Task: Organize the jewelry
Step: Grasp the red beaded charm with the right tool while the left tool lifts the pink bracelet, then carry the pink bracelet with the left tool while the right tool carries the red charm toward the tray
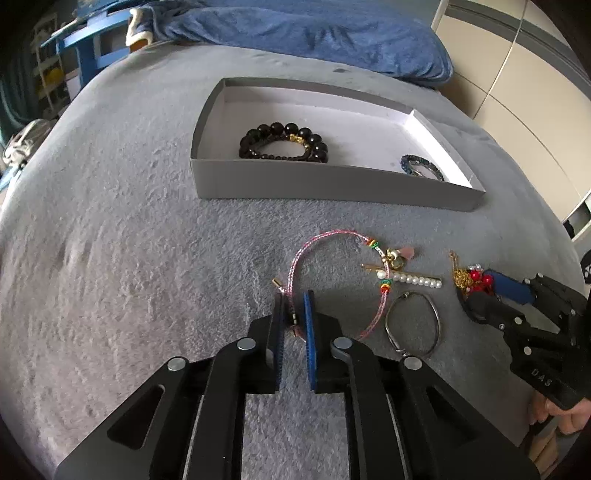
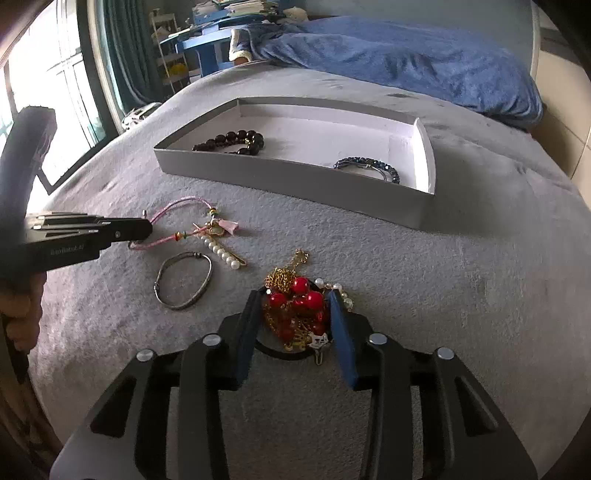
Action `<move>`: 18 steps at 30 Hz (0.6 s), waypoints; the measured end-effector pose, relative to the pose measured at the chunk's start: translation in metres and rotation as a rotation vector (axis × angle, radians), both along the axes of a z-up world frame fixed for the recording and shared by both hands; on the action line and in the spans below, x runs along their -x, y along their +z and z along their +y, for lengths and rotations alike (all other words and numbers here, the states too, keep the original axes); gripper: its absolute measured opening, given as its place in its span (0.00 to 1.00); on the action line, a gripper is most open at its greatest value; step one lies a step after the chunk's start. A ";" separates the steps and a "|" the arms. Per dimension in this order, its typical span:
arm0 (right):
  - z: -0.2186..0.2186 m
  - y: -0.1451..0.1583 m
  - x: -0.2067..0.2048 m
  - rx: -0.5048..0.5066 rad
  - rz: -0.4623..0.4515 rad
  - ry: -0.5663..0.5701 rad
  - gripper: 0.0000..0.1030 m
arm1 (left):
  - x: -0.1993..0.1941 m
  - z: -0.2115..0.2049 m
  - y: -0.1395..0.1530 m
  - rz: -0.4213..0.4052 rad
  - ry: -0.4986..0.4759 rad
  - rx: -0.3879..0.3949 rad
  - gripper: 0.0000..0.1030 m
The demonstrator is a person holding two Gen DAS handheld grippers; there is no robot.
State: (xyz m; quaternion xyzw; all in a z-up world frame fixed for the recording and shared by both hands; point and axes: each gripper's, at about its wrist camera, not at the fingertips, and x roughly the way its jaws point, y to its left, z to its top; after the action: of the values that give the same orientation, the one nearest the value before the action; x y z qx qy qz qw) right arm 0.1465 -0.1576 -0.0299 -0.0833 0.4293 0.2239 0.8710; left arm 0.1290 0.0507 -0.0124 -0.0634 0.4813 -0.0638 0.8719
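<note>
A grey box (image 1: 332, 186) (image 2: 295, 182) on the grey bed holds a black bead bracelet (image 1: 284, 142) (image 2: 236, 142) and a dark blue bracelet (image 1: 423, 166) (image 2: 369, 168). My left gripper (image 1: 293, 306) (image 2: 142, 230) is nearly shut around the pink cord bracelet (image 1: 317, 243) (image 2: 177, 206) lying on the bed. My right gripper (image 2: 295, 306) (image 1: 480, 291) is open, its fingers on either side of a pile of red beads and gold chain (image 2: 299, 306) (image 1: 471, 278). A pearl pin (image 1: 413, 277) (image 2: 223, 253) and a silver bangle (image 1: 413, 325) (image 2: 184, 280) lie between them.
A blue blanket (image 1: 314, 33) (image 2: 406, 66) lies behind the box. Window and shelves are at far left in the right wrist view (image 2: 55, 92). A wardrobe (image 1: 524, 92) stands to the right.
</note>
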 end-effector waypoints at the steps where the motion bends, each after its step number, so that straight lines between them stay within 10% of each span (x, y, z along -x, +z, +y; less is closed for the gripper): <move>1: 0.000 0.000 0.000 0.002 -0.001 0.000 0.30 | 0.000 0.000 0.000 -0.002 0.002 -0.002 0.13; 6: -0.004 0.011 0.000 -0.045 -0.026 0.000 0.13 | -0.006 -0.005 -0.003 -0.011 0.001 -0.013 0.15; 18: -0.049 0.055 -0.006 -0.425 -0.093 -0.062 0.13 | -0.003 -0.014 0.021 -0.119 -0.049 -0.013 0.05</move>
State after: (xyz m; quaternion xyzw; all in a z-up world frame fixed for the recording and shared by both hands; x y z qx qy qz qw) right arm 0.1526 -0.2061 0.0246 0.1051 0.3341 0.2786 0.8943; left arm 0.1321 0.0369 0.0087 -0.0420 0.4304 -0.0859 0.8976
